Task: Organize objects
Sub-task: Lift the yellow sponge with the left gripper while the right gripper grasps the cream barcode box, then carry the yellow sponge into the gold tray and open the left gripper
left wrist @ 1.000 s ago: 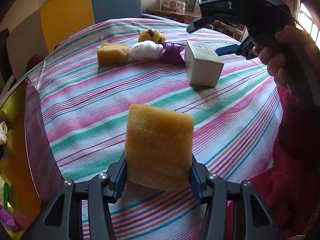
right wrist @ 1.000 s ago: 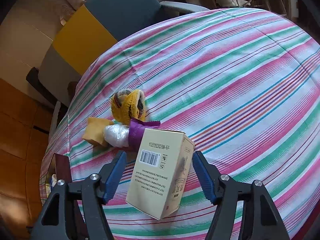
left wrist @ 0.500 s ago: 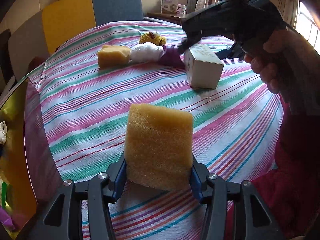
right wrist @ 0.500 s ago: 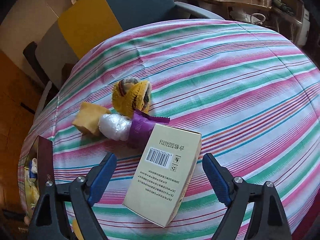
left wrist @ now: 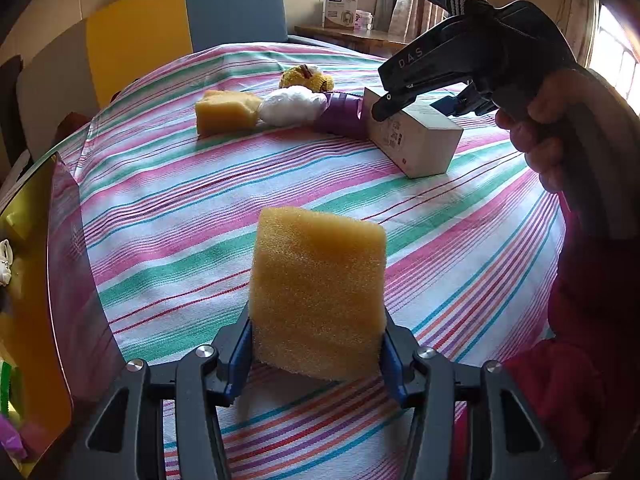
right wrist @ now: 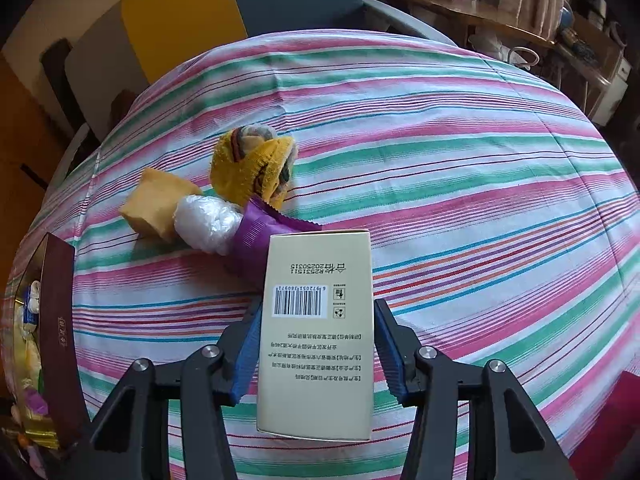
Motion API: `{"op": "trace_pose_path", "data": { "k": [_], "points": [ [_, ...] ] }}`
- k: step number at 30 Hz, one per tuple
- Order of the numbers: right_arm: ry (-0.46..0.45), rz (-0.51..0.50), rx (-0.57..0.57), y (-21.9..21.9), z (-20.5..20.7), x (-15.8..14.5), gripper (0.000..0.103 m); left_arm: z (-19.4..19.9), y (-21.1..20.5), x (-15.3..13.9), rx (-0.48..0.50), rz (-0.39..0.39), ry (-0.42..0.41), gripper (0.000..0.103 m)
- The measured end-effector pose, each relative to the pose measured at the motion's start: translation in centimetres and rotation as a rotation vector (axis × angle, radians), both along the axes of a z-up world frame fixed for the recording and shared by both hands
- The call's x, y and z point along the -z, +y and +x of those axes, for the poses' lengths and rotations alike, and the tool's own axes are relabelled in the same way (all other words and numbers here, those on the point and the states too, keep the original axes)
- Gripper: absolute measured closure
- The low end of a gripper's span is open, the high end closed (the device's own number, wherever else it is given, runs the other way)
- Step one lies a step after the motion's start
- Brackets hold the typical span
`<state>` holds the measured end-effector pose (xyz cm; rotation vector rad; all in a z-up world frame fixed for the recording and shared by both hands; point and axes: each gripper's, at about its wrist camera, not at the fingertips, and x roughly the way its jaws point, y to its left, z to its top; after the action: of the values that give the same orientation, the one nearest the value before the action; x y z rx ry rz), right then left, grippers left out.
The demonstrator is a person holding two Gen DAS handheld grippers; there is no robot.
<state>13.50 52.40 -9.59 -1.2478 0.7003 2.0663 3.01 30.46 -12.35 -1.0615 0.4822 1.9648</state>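
Note:
My left gripper (left wrist: pixel 316 344) is shut on a yellow sponge (left wrist: pixel 318 288), held upright above the striped tablecloth (left wrist: pixel 168 208). My right gripper (right wrist: pixel 316 344) is shut on a cream carton with a barcode (right wrist: pixel 318 320); the carton also shows in the left wrist view (left wrist: pixel 416 140), resting on the table under the right gripper (left wrist: pixel 424 92). Beyond it lie a purple packet (right wrist: pixel 258 232), a white plastic-wrapped ball (right wrist: pixel 206 222), a second sponge (right wrist: pixel 154 204) and a yellow rolled sock (right wrist: pixel 252 168).
An open dark red box (right wrist: pixel 56 328) with small items stands at the table's left edge, also in the left wrist view (left wrist: pixel 60 280). Chairs with yellow and blue backs (left wrist: pixel 180 16) stand behind the table. A side table with boxes (left wrist: pixel 344 20) is at the back.
My right gripper has come down around the cream carton and closed its jaws onto its sides. The left gripper still holds the sponge, hardly moved.

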Motion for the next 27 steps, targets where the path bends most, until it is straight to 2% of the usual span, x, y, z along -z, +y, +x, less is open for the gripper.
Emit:
{"op": "trace_pose_path", "data": {
  "k": [13,15,23,27],
  "points": [
    [-0.02,0.041,0.02,0.5,0.0,0.0,0.052,0.0,-0.1,-0.7,-0.014,-0.008,-0.002,0.053],
    [-0.026,0.049,0.023,0.7,0.0,0.0,0.052,0.2,-0.5,-1.9,-0.016,0.032,-0.002,0.053],
    [-0.038,0.064,0.036,0.7,-0.7,0.4,0.053,1.0,-2.9,-9.0,-0.078,0.126,0.116,0.052],
    [-0.048,0.079,0.026,0.4,-0.7,0.3,0.053,0.3,-4.3,-10.6,-0.128,0.14,0.123,0.052]
  ]
}}
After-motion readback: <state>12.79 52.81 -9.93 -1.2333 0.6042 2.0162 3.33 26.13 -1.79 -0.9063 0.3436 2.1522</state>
